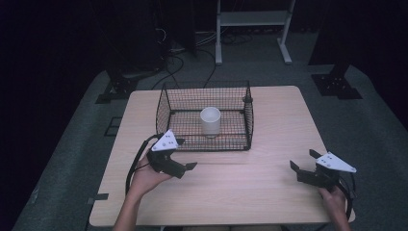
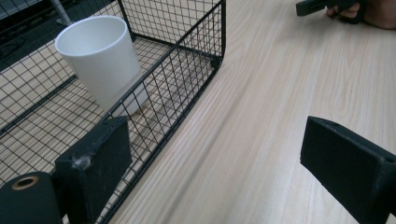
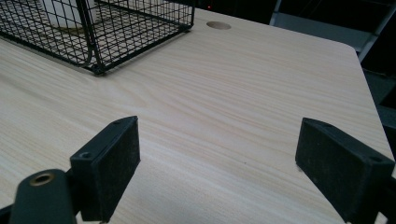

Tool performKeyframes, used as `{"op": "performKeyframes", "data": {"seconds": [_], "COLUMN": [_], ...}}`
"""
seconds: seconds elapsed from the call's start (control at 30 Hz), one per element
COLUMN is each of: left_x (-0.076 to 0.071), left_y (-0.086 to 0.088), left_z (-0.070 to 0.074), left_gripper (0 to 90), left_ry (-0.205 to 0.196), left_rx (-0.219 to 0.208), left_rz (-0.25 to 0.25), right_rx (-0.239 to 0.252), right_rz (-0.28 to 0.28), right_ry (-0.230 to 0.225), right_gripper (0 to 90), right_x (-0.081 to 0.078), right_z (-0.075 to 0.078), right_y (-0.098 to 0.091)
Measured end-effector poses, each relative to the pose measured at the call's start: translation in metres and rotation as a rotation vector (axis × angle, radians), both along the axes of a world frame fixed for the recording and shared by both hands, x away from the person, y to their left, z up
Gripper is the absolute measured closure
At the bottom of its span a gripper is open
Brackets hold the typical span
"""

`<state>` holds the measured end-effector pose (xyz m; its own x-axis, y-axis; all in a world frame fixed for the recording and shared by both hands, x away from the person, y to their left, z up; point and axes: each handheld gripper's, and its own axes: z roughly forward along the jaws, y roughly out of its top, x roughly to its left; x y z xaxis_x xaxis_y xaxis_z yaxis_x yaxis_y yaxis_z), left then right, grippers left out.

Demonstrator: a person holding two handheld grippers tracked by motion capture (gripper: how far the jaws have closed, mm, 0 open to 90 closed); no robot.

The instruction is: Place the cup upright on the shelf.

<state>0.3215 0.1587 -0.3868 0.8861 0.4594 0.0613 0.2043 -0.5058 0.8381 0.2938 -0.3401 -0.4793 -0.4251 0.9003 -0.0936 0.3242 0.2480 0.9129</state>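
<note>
High view: white cup [image 1: 210, 121] upright in wire basket [image 1: 166, 108], beyond both grippers' spread, empty jaws.

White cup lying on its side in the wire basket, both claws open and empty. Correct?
Not quite. The white cup stands upright in the wire basket, mouth up, as the high view shows. The left claw and right claw are open and empty.

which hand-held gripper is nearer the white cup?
Left. The left hand-held gripper sits just outside the near-left corner of the wire basket holding the white cup; the right hand-held gripper is off toward the table's near-right edge.
</note>
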Motion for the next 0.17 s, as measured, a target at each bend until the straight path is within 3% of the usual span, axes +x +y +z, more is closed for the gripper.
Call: {"op": "performKeyframes", "data": {"seconds": [0.17], "left_x": [-0.014], "left_y": [0.002], "left_z": [-0.011], "left_gripper": [8.1], "left_ry": [0.000], "left_rx": [-0.021], "left_rz": [0.000], "right_rx": [-0.002], "right_rz": [-0.001], "right_ry": [-0.002], "right_gripper": [13.1], "right_x": [-0.001], "right_z": [0.000], "right_y": [0.001]}}
